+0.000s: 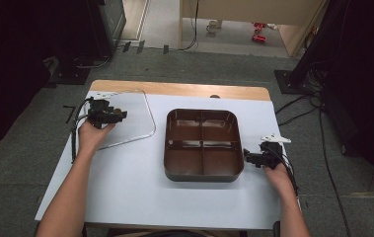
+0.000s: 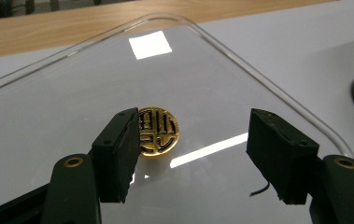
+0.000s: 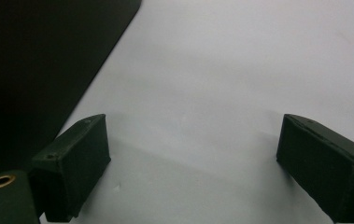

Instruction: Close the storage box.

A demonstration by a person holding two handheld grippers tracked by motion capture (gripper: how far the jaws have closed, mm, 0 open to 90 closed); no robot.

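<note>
- The clear, flat plastic lid with rounded corners point(image 1: 125, 116) lies on the white table point(image 1: 125, 187) to the left of the brown four-compartment plastic tray point(image 1: 203, 144), apart from it; a round gold sticker with a black pattern point(image 2: 157, 131) sits near the lid's middle.
- The lid looks light, thin and somewhat flexible, with a glossy, slippery surface; lying flat, its face offers nothing to pinch.
- The raised rim is likely the best place to take hold, with one jaw slipped under the edge and the other on top, near a corner where the lid should be stiffest.
- The left gripper point(image 2: 191, 154) hovers over the lid, to the left of the tray, its jaws spread wide and holding nothing.
- The right gripper point(image 3: 193, 163) rests low over the table just beside the tray's right wall, jaws also spread and empty.
- Count: one lid, one sticker, one tray with four compartments, all empty, and two grippers.
</note>
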